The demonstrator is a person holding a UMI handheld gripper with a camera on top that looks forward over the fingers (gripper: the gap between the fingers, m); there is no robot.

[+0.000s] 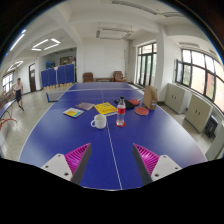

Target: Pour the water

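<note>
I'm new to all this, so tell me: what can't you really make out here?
- Gripper view: whether the bottle holds water, too small to tell.
- What is inside the cup, its inside hidden by its wall.
- What the yellow item is, too small.
- The open gripper holds nothing.

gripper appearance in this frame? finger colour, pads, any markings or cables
The gripper shows two light grey, almost white, blocky fingers, each angled inward. Each bears a triangular magenta-pink pad on its inner face, with a ribbed or toothed look. No cables, labels or markings show, and no hand or sleeve. Below the fingers only dark housing shows.
</note>
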